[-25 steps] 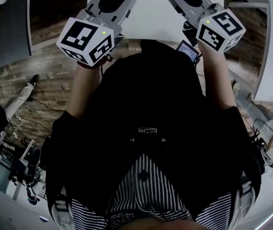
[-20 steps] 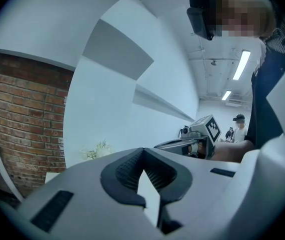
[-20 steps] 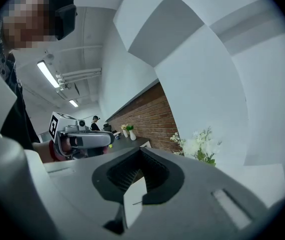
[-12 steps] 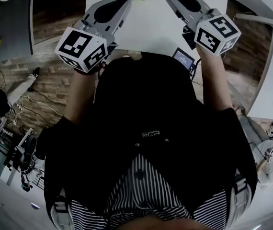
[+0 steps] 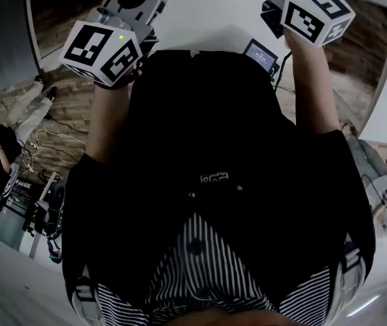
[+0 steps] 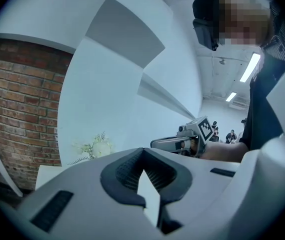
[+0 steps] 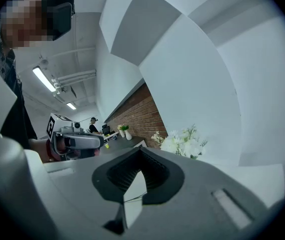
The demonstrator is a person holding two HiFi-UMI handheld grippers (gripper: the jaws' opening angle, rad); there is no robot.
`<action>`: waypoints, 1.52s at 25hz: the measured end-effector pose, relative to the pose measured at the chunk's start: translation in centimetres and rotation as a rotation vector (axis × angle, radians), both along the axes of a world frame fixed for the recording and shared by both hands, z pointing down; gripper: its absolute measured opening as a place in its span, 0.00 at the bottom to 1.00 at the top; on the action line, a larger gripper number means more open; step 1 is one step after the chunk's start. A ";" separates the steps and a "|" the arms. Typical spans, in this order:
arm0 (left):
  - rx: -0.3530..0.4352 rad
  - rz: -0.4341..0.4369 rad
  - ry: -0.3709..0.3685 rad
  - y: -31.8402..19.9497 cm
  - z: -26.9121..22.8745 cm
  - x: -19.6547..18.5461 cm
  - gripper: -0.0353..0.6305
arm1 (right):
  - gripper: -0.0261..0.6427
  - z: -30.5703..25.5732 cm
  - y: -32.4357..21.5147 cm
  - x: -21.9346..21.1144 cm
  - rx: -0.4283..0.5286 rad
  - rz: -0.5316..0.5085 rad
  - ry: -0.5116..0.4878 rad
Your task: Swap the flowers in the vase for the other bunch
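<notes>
left gripper [image 6: 143, 178] and right gripper [image 7: 140, 180] had jaws shut and empty, short of the flowers [image 7: 182, 144]; grasping them likely required opening first.

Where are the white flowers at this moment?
Absent from the head view; in the left gripper view the white flowers sit left of centre, just right of the brick wall.

A single bunch of white flowers [image 7: 182, 143] stands upright ahead of me at the far side of the white worktop [image 6: 44, 174]. The blooms are full and rounded, and thin pale green sprigs fan out above and beside them. The stems and whatever holds them are hidden from me, so I cannot tell which bunch this is.
</notes>
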State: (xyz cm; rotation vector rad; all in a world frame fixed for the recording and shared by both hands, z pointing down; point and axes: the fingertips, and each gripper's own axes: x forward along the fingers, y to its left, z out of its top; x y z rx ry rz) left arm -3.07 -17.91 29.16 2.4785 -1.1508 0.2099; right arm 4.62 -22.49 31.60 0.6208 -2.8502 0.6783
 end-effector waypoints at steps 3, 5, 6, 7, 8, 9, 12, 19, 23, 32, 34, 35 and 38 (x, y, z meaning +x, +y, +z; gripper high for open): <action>0.012 0.041 -0.002 -0.6 -0.7 0.9 0.06 | 0.05 -0.3 0.0 0.9 0.005 0.033 -0.005; 0.016 0.075 -0.013 -0.9 -1.2 1.4 0.06 | 0.05 -0.3 -0.1 1.3 0.006 0.054 0.001; 0.020 0.092 -0.016 -1.1 -1.4 1.4 0.06 | 0.05 -0.3 -0.2 1.2 0.005 0.067 0.004; 0.024 0.109 -0.018 -1.3 -1.5 1.2 0.06 | 0.05 -0.3 -0.4 1.1 0.003 0.080 0.006; 0.024 0.124 -0.018 -1.5 -1.6 1.0 0.06 | 0.05 -0.4 -0.6 1.0 0.001 0.095 0.006; 0.021 0.133 -0.014 -1.7 -1.5 0.8 0.06 | 0.05 -0.5 -0.9 0.9 -0.001 0.108 0.006; 0.020 0.132 0.018 -2.5 -1.0 0.2 0.06 | 0.05 -0.7 -1.6 0.8 0.003 0.127 0.021; 0.008 0.133 0.033 -3.1 -0.7 -0.7 0.06 | 0.05 0.1 -2.2 0.1 -0.005 0.128 0.047; -0.015 0.138 0.040 -3.8 0.6 -2.4 0.06 | 0.05 2.2 -3.5 -1.2 -0.031 0.160 0.069; -0.043 0.122 0.048 -5.1 1.4 -3.5 0.06 | 0.07 5.6 -6.0 -0.8 -0.071 0.211 0.135; -0.050 0.116 0.056 -5.4 1.9 -3.4 0.06 | 0.14 6.9 -6.4 -0.5 -0.087 0.213 0.143; -0.053 0.112 0.059 -5.5 2.0 -3.4 0.06 | 0.19 7.4 -6.5 -0.4 -0.095 0.215 0.148; -0.056 0.095 0.060 -5.5 1.6 -3.9 0.06 | 0.31 8.2 -6.9 0.0 -0.108 0.234 0.164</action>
